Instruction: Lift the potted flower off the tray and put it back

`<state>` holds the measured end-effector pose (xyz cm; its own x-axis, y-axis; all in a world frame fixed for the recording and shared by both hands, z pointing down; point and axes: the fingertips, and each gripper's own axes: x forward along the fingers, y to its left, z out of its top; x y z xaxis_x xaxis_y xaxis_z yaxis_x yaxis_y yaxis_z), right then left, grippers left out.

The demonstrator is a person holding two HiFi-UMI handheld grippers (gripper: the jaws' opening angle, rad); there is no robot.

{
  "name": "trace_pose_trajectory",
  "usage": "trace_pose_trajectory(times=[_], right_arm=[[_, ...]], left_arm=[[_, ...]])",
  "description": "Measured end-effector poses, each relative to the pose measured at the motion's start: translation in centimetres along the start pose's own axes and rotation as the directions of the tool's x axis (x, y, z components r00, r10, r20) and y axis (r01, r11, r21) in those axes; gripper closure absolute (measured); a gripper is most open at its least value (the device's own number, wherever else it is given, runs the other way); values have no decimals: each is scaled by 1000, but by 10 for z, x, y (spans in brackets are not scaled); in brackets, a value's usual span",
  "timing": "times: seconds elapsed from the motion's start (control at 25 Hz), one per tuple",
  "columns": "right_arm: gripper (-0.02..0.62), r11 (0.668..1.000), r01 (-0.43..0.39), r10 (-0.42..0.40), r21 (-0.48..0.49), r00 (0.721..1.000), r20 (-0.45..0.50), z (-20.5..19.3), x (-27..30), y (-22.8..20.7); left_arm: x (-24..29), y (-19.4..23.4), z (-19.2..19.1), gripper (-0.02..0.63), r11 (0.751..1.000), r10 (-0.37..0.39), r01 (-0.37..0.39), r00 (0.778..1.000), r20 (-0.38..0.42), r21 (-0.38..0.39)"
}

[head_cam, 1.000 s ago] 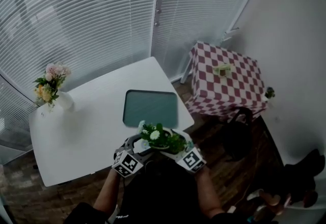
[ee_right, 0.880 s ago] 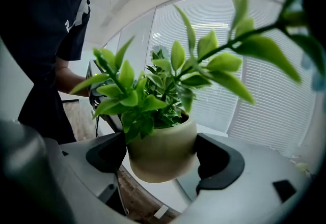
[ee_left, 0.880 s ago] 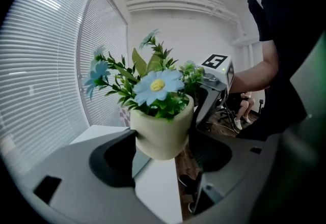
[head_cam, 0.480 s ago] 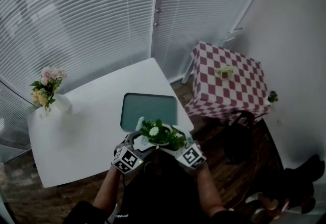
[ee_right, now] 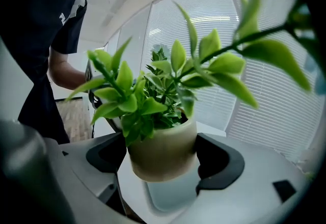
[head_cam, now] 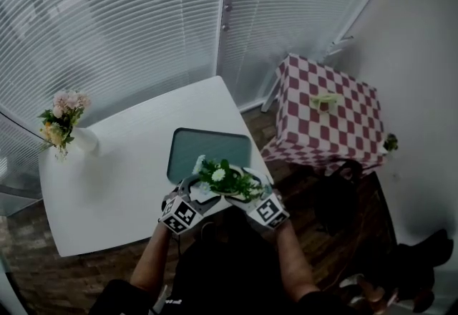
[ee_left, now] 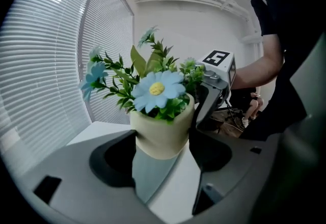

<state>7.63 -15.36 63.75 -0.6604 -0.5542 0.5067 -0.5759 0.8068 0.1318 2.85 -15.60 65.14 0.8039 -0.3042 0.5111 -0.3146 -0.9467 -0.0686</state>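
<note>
- The left gripper and right gripper each press 2 jaws against the potted flower from opposite sides.
- It hangs clear above the near edge of the tray.
- From the head view, foliage hides its cream pot and the tray's near rim.

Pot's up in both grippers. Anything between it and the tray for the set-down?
Nothing visible. The tray lies bare just ahead of the potted flower, which the left gripper and right gripper both clamp.
</note>
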Motion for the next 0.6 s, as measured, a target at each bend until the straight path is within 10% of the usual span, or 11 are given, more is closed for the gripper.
trace_pose_trajectory(times=[0.6], right_arm=[[193,997,-53,53,55,999,11,-53,46,-29]], left_arm=[[49,23,-39,304,996,-9,4,998,-62,-85]])
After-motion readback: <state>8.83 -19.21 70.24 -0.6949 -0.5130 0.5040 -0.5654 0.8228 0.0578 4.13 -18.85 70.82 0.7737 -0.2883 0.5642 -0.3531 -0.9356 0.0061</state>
